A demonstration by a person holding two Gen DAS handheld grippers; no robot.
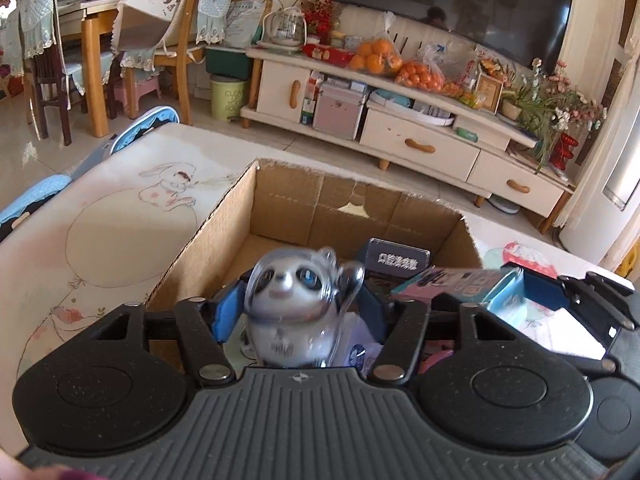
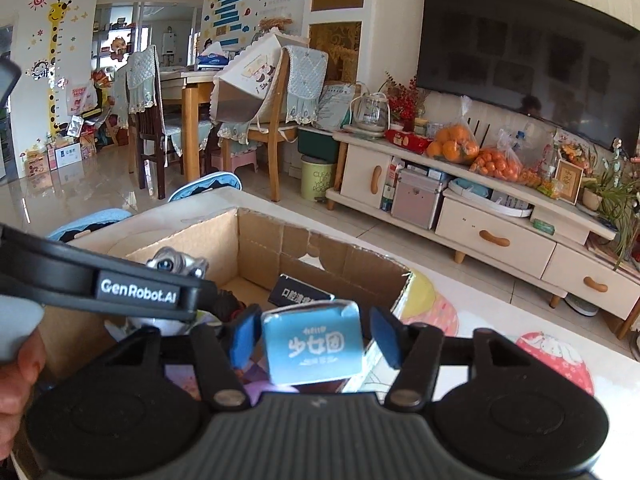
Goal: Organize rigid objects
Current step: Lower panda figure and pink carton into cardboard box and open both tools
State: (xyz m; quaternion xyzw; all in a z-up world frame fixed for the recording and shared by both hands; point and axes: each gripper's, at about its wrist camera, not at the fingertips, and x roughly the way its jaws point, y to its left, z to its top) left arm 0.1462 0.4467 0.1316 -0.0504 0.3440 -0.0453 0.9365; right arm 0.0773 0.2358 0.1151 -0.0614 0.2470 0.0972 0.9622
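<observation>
You are holding both grippers over the near end of an open cardboard box (image 1: 280, 208) that is sitting on a pale table cover printed with a rabbit drawing. Writing is showing in several places: the side of the left gripper, as the right wrist camera is seeing it, is reading "GenRobot.AI"; the blue end of the small carton (image 2: 314, 346) is carrying white Chinese characters, 少女团; a dark box (image 1: 398, 258) standing at the far right inside the cardboard box is showing a line of Chinese characters beginning 口腔; and a pale green bin on the floor beside the TV stand is starting with "CLEAN", the rest too small to read. Your left gripper (image 1: 298, 312) is standing with its blue pads apart, and a silver panda toy (image 1: 294, 300) under a clear shell is sitting upright between them, with gaps showing on both sides, so nothing is pressing on it. Your right gripper (image 2: 316, 338) is likewise spread, with the blue carton lying between its pads and daylight on either side. The carton is hanging just over the box's near right edge, and the toy is sitting to its left.
</observation>
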